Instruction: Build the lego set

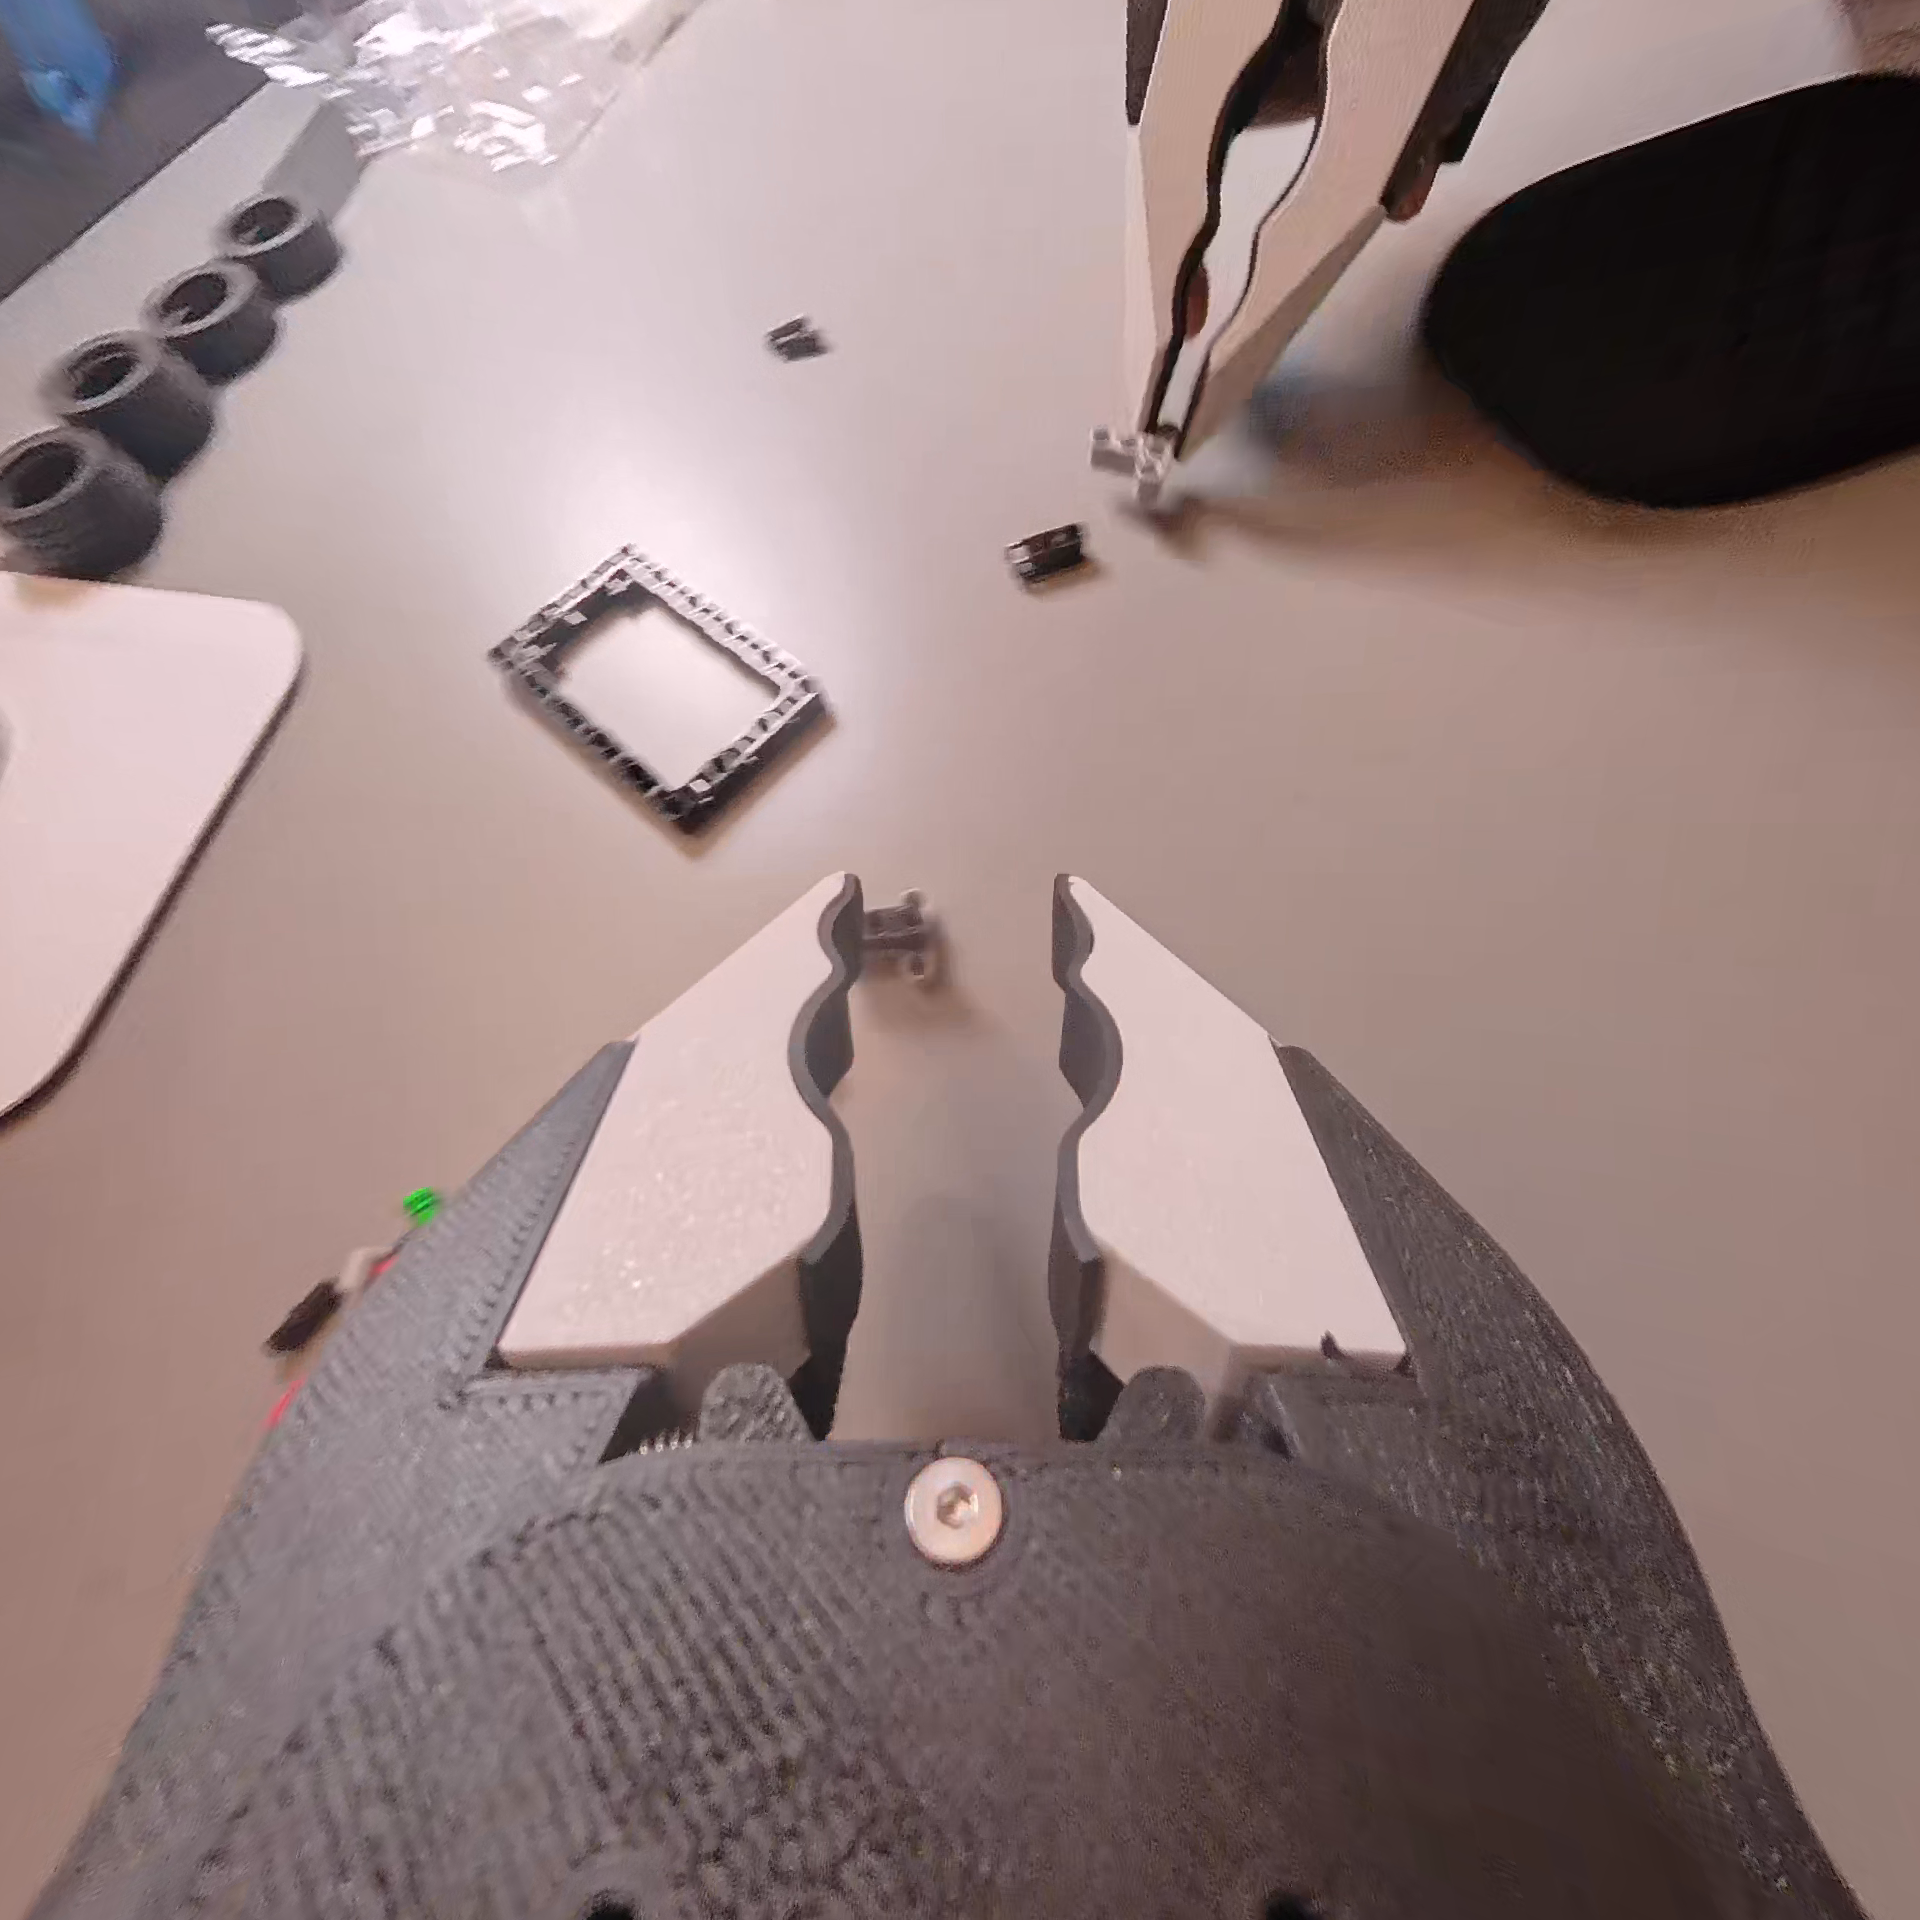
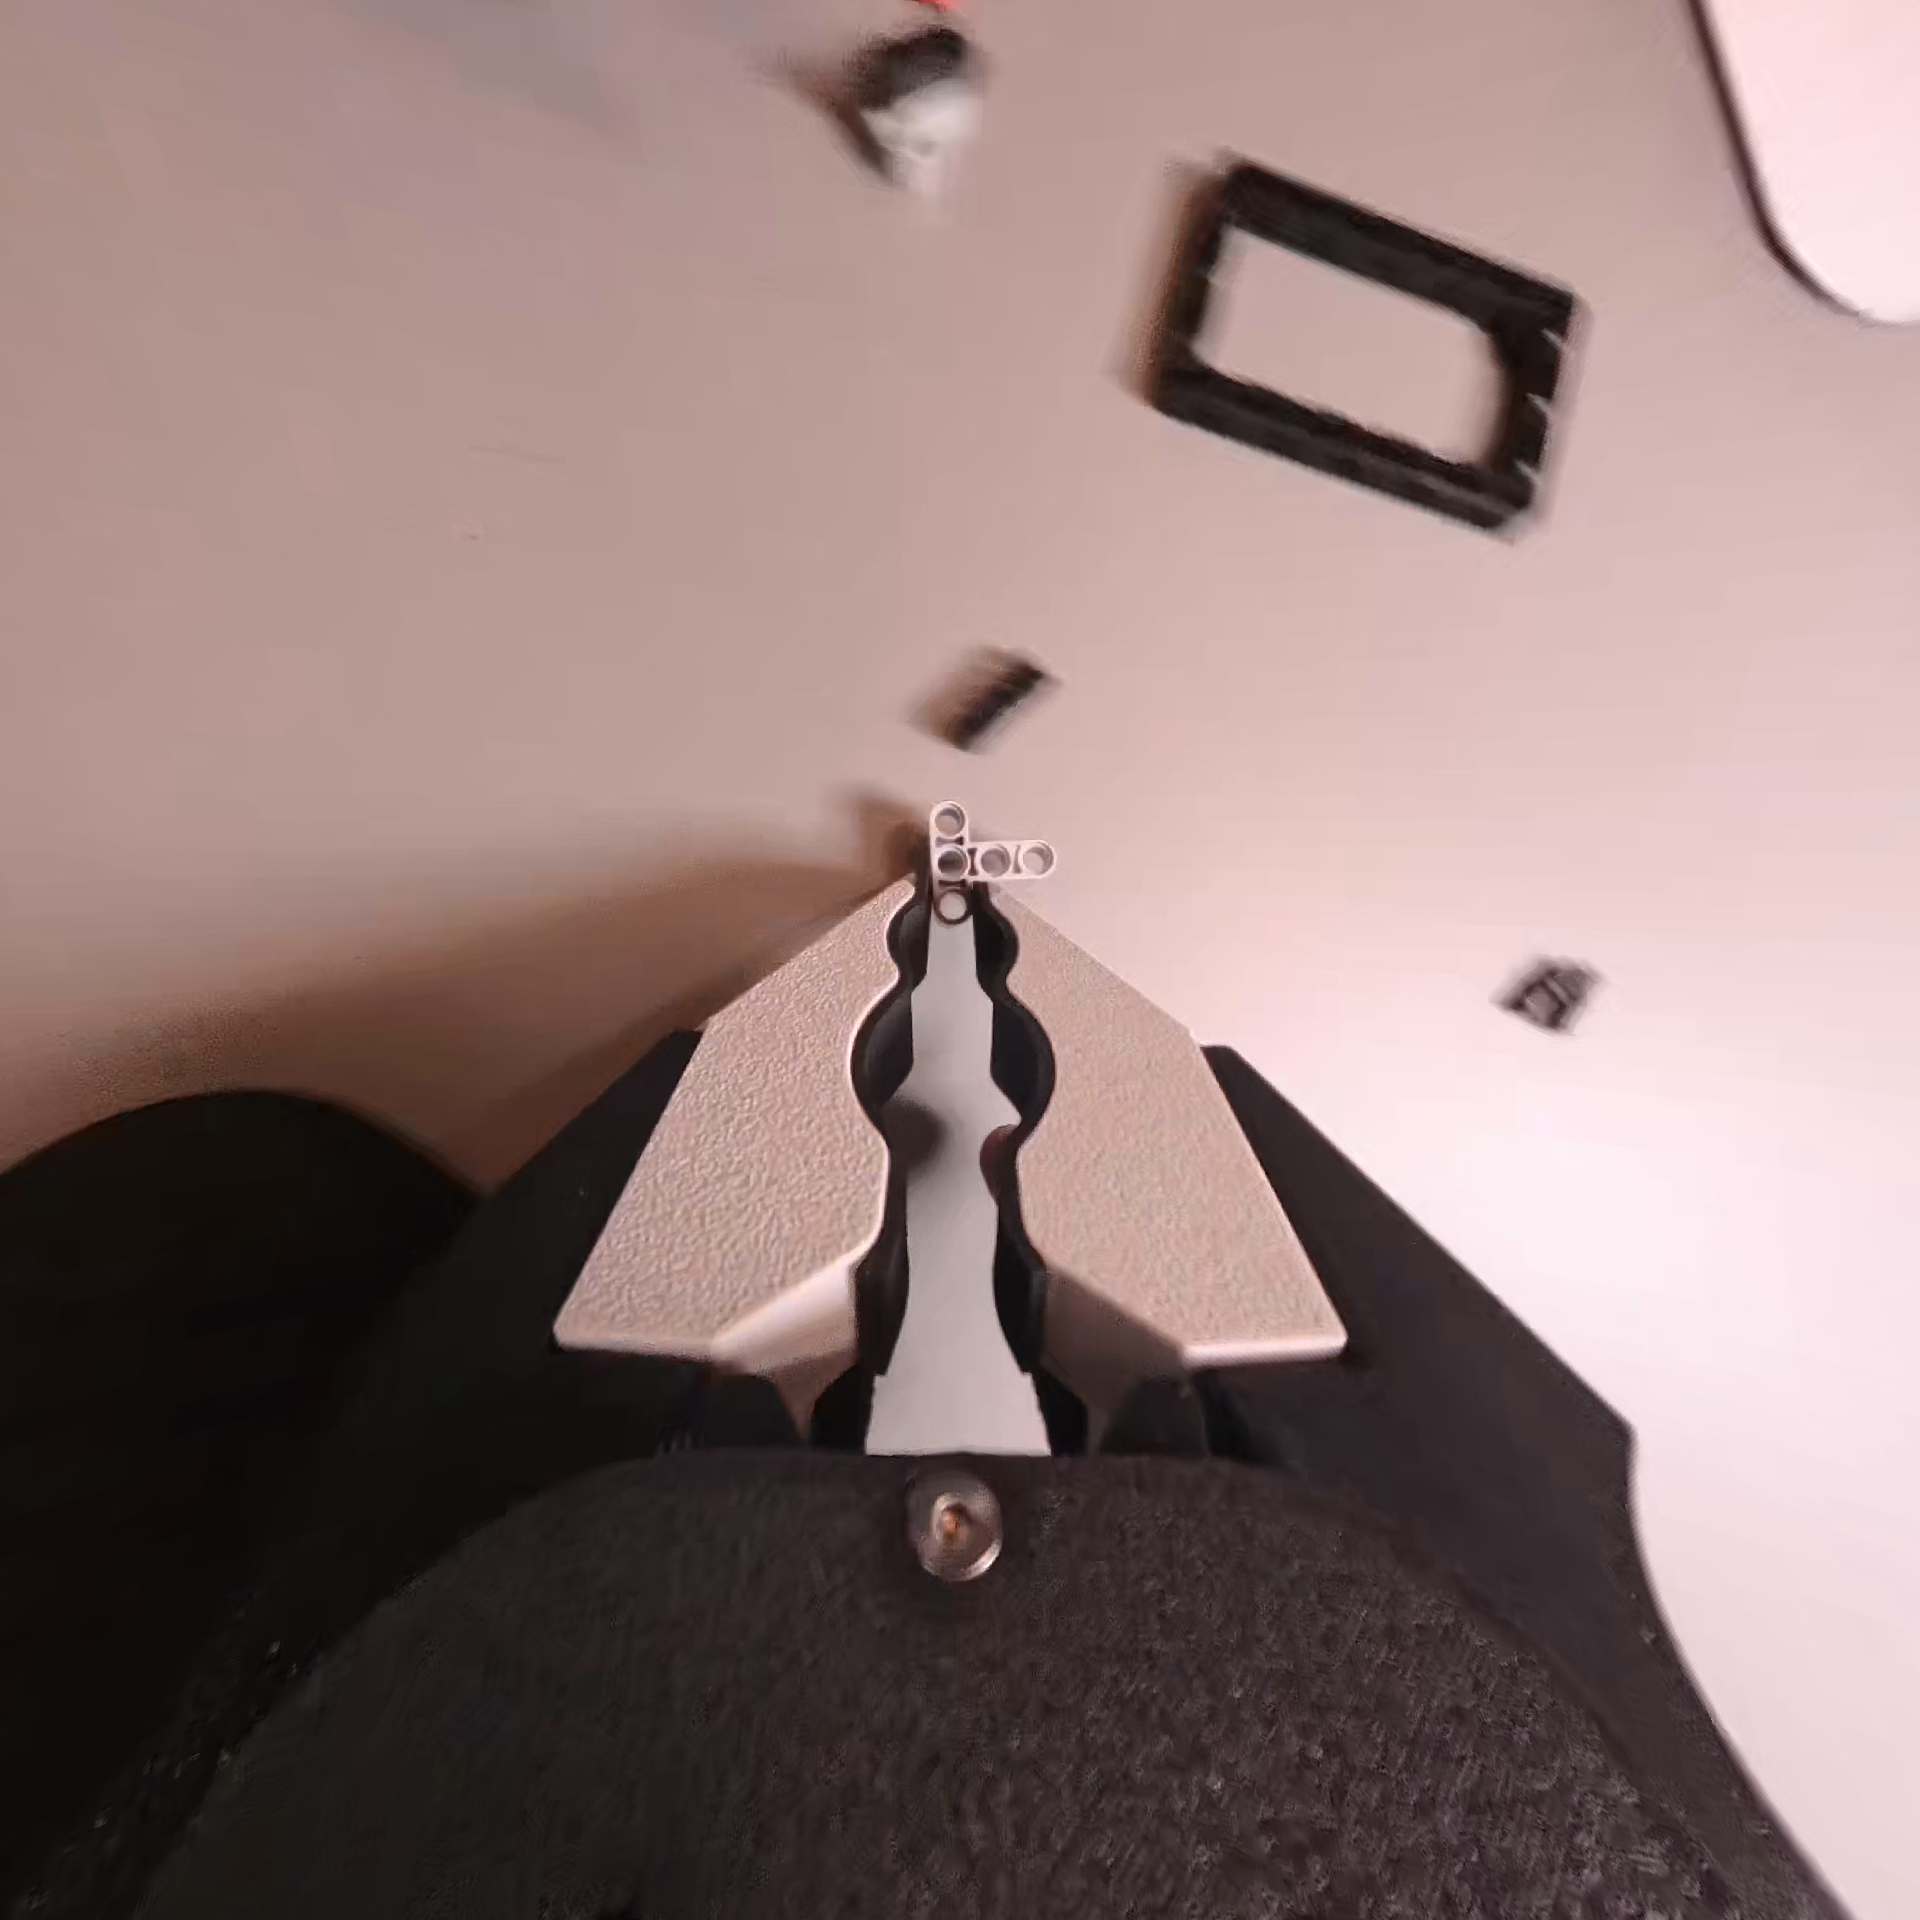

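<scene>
**Right gripper clamped on grey T-piece; left gripper spread over small dark connector**

Right gripper: the fingers are drawn together and clamp one end of a light grey T-shaped lego piece. The piece projects beyond the fingertips, its round holes facing the right wrist camera. In the left wrist view the same gripper points down toward the surface, with the grey piece at its tips, close above or on the surface; contact cannot be determined.

Left gripper: the fingers are apart, with a clear gap between them. A small dark connector lies on the surface just beside the inner edge of the left fingertip, within the gap. Whether it touches the finger cannot be determined.

Other parts on the surface:
- A black rectangular lego frame lies flat ahead of the left gripper, well apart from both grippers; it also appears in the right wrist view.
- A second small dark piece lies near the right gripper's tips.
- A third small dark piece lies farther back.
- Four black tyres stand in a row at the left.
- Crumpled clear plastic wrap lies at the far edge.
- A pale board with rounded corners lies at the left
</scene>
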A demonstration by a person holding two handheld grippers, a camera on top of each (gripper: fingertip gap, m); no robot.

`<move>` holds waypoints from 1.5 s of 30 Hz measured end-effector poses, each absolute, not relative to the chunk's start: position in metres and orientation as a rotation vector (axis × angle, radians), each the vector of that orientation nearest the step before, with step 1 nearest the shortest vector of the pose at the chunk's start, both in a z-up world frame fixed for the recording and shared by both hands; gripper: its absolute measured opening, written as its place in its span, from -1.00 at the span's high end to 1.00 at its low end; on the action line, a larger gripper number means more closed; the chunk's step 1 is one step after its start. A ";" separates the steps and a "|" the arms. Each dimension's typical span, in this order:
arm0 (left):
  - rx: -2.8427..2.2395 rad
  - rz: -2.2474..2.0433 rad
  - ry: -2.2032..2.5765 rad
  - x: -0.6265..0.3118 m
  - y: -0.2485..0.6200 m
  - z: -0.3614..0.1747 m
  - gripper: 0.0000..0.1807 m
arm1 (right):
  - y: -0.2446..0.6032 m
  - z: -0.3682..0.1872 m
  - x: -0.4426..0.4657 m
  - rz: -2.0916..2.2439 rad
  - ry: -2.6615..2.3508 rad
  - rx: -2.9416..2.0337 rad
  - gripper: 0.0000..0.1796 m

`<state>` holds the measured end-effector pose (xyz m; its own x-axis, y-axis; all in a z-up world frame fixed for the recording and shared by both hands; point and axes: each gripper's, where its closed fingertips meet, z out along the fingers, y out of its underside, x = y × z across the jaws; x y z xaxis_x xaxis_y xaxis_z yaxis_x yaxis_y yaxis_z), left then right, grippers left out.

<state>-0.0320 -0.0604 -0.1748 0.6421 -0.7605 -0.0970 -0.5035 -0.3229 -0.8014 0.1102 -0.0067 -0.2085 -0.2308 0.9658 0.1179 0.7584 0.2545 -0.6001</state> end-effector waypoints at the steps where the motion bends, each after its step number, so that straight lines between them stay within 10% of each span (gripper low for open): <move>1: -1.981 -0.427 1.012 -0.025 -0.066 -0.174 0.63 | -0.030 -0.203 0.108 0.648 -2.120 -1.469 0.94; 10: -1.975 -0.616 1.184 0.008 -0.095 -0.194 0.63 | -0.102 -0.216 0.047 0.687 -2.476 -1.055 0.92; 14: -1.968 -0.584 1.143 0.005 -0.089 -0.192 0.64 | -0.074 -0.203 0.042 0.662 -2.430 -1.135 0.59; 23: -1.878 -0.472 0.926 0.005 -0.059 -0.164 0.65 | 0.124 -0.193 0.120 0.545 -1.556 -1.844 0.84; 39: -1.898 -0.388 0.660 0.014 -0.041 -0.154 0.66 | 0.138 -0.217 0.100 0.446 -1.757 -1.811 0.97; 45: -1.875 -0.555 0.725 0.028 -0.052 -0.157 0.79 | 0.021 -0.165 0.078 0.779 -1.911 -1.431 0.98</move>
